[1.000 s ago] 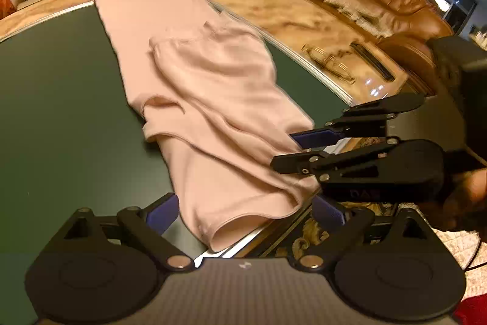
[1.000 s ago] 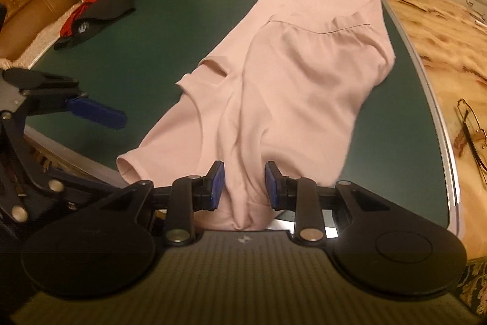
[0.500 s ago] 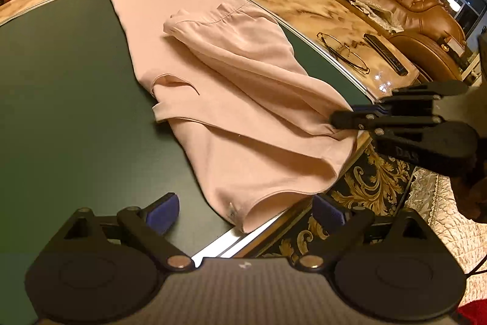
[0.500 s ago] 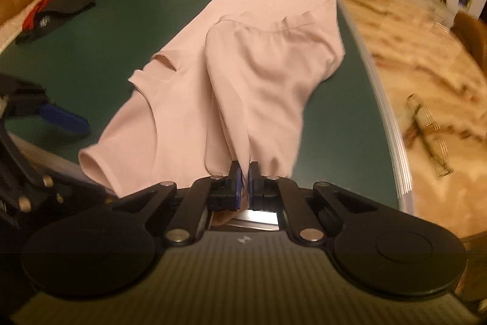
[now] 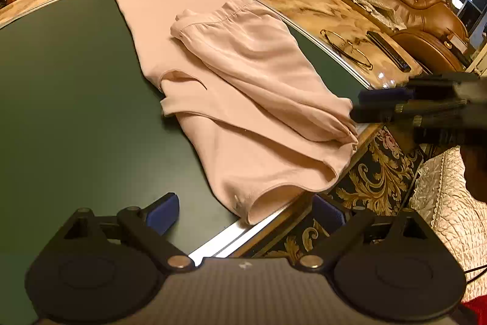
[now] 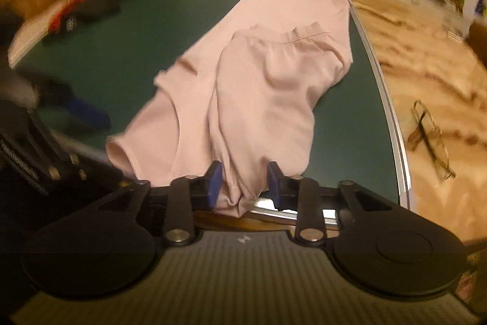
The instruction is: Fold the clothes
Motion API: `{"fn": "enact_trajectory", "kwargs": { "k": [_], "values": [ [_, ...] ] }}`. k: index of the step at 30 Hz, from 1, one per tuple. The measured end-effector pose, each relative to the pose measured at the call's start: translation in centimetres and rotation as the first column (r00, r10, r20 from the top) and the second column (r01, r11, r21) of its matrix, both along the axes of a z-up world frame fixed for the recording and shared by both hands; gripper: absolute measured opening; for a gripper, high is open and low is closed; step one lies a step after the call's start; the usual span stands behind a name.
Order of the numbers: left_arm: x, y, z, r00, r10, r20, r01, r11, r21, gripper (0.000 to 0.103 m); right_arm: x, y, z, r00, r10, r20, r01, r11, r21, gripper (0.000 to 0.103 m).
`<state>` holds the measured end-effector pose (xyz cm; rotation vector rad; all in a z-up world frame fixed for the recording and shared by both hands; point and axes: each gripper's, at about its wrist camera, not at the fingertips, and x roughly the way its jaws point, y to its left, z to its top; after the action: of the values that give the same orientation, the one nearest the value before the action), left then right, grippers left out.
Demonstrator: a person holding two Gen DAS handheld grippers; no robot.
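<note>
The pale pink soft cloth garment [image 5: 243,99] lies partly folded on the dark green counter [image 5: 67,99], at its near edge. The right tongs [image 6: 245,183] are opening around its bunched corner, letting go; the left tongs [image 5: 243,210] stand wide and empty. I judge the next move needs a fresh grip for another fold.

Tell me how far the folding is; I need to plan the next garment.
Done: one part of the pink garment is folded back over the rest on the green table. In hand: the right gripper jaws are opening around the near fold, pads off the cloth. The left gripper is open and empty. Left: the long garment still overhangs the table edge, needing more folds.
</note>
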<state>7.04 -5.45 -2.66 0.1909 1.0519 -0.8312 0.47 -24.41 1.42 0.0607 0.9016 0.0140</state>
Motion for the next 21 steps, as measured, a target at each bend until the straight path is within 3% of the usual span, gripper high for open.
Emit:
{"fn": "enact_trajectory", "kwargs": {
  "k": [4,9,14,16,20,21],
  "values": [
    [0.4,-0.4,0.9,1.000,-0.002,0.018,0.003,1.000,-0.027,0.097,1.7,-3.0,1.2,0.998,-0.044,0.050,0.042,0.998,0.048,0.041],
    [1.2,-2.3,2.2,0.998,-0.042,0.045,0.044,0.998,-0.051,0.097,9.2,-7.9,1.8,0.990,-0.094,0.108,0.091,0.995,0.026,0.041],
    [2.3,-4.7,2.0,0.995,-0.077,0.061,0.080,0.996,-0.044,0.097,18.6,-11.3,0.0,0.996,-0.071,0.055,0.071,0.997,-0.002,0.041],
    [3.1,-5.6,1.5,0.994,-0.089,0.060,0.091,0.995,-0.030,0.097,21.1,-11.5,-0.9,1.000,-0.004,0.015,0.004,1.000,0.010,0.041],
    [4.5,-6.7,0.6,0.995,-0.094,0.026,0.095,0.994,-0.048,0.097,23.8,-10.8,-2.9,0.996,0.067,-0.059,-0.071,0.995,-0.067,0.041],
    [4.7,-6.9,0.5,0.995,-0.095,0.020,0.096,0.994,-0.056,0.097,24.0,-10.8,-3.1,0.996,0.064,-0.063,-0.069,0.995,-0.076,0.029]
  ]
}}
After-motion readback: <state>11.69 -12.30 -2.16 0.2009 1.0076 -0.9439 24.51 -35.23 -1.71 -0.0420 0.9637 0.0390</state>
